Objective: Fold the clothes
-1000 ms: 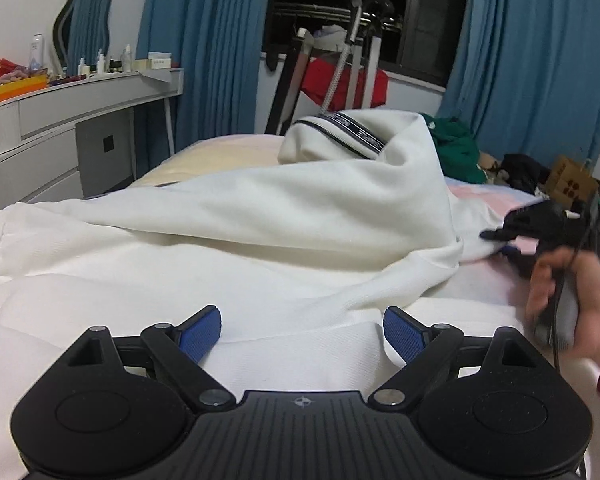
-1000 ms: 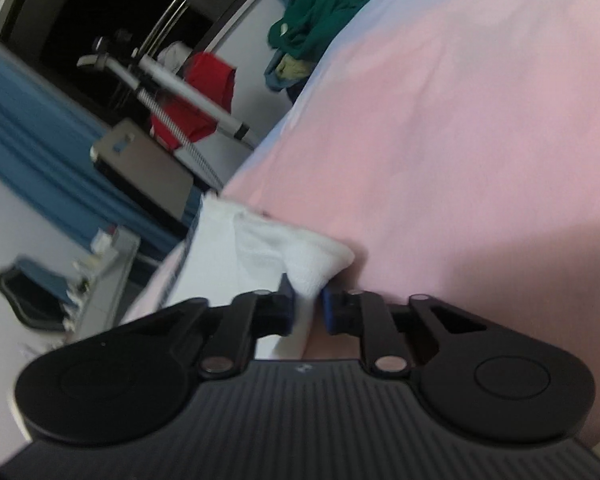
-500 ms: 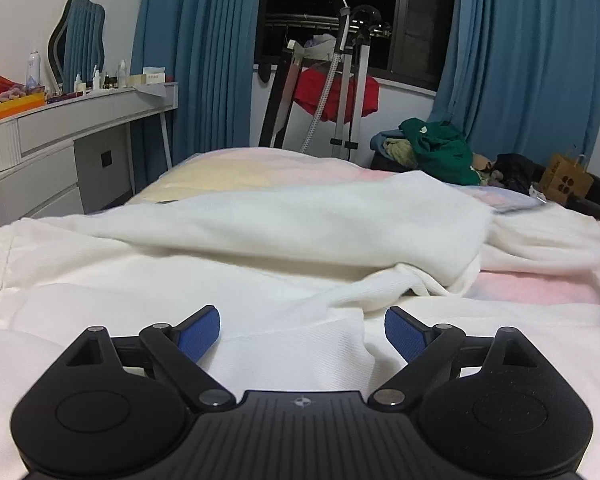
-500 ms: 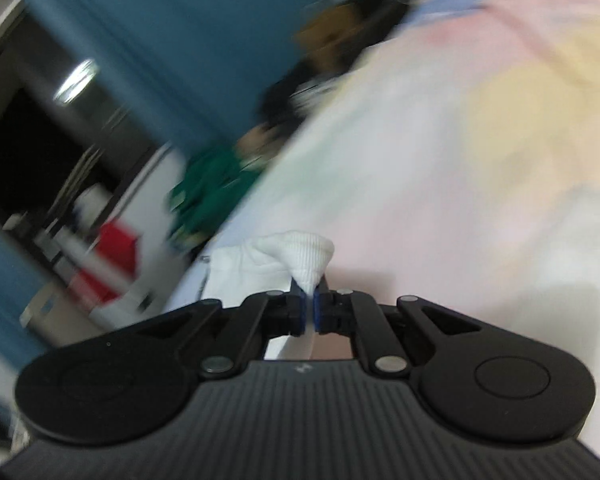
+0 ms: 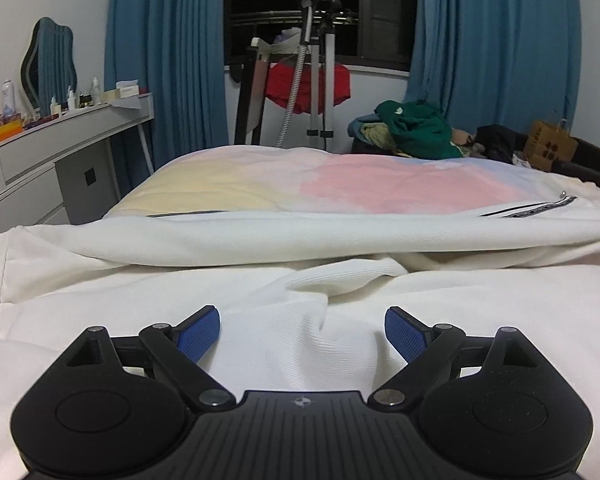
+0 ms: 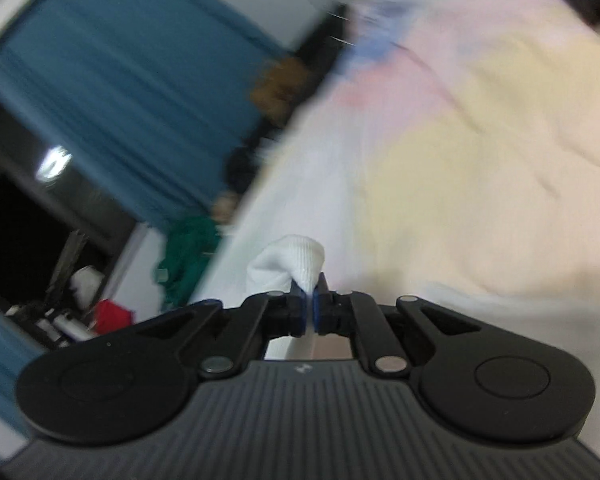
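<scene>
- One white garment (image 5: 300,276) lies spread across the near half of the bed (image 5: 380,184), reaching from its left edge to its right edge; a dark striped trim shows near the right edge.
- Two grippers are in use.
- The left gripper (image 5: 302,330) stands wide apart, its blue pads (image 5: 200,334) clear of the cloth; the garment lies directly under and ahead of it, a raised crease between the jaws.
- The right gripper (image 6: 309,306) is pinched tight on a ribbed white end of the garment (image 6: 290,262), which bulges just beyond its fingertips, above the pastel bed (image 6: 480,160).
- Two blue curtains (image 5: 168,60) flank one dark window.
</scene>
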Demonstrator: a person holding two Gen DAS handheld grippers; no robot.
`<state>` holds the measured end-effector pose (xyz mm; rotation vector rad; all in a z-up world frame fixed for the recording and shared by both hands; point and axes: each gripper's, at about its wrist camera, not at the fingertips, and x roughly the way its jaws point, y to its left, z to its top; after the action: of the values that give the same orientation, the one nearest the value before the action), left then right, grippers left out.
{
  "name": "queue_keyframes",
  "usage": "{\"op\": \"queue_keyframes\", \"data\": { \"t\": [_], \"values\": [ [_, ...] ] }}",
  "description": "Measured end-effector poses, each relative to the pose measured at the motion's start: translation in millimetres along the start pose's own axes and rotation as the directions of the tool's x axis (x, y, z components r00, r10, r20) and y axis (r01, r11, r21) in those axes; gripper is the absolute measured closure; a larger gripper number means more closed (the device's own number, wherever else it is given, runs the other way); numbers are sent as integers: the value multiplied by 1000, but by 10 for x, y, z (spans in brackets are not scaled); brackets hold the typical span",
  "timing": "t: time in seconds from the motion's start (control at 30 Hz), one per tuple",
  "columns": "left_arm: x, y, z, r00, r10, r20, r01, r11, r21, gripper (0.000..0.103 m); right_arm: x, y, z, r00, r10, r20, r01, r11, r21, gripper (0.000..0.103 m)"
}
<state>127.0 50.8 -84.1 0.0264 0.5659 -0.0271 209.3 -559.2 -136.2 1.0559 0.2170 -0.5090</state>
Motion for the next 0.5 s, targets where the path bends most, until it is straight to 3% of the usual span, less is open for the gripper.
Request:
{"op": "queue_keyframes", "data": {
  "t": [0.1,0.3,0.37,0.43,0.5],
  "values": [
    [7,-19,0,1000,-11,-1,11,1000,1,12,123,-267,-67,992,-90,-85,90,996,-1,97],
    [15,4,23,1000,-27,-6,27,999,-19,12,32,-41,-122,991,-109,-72,100,987,-123,91],
    [9,45,33,999,-39,-10,39,998,-43,12,-47,29,-158,986,-135,-95,119,981,-156,84],
    [0,84,44,999,-53,-11,52,996,-68,12,-231,122,-191,982,-152,-112,130,974,-184,61],
    [-15,95,54,998,-64,-10,63,994,-84,12,-457,237,-271,983,-150,-110,126,972,-200,49]
  ]
}}
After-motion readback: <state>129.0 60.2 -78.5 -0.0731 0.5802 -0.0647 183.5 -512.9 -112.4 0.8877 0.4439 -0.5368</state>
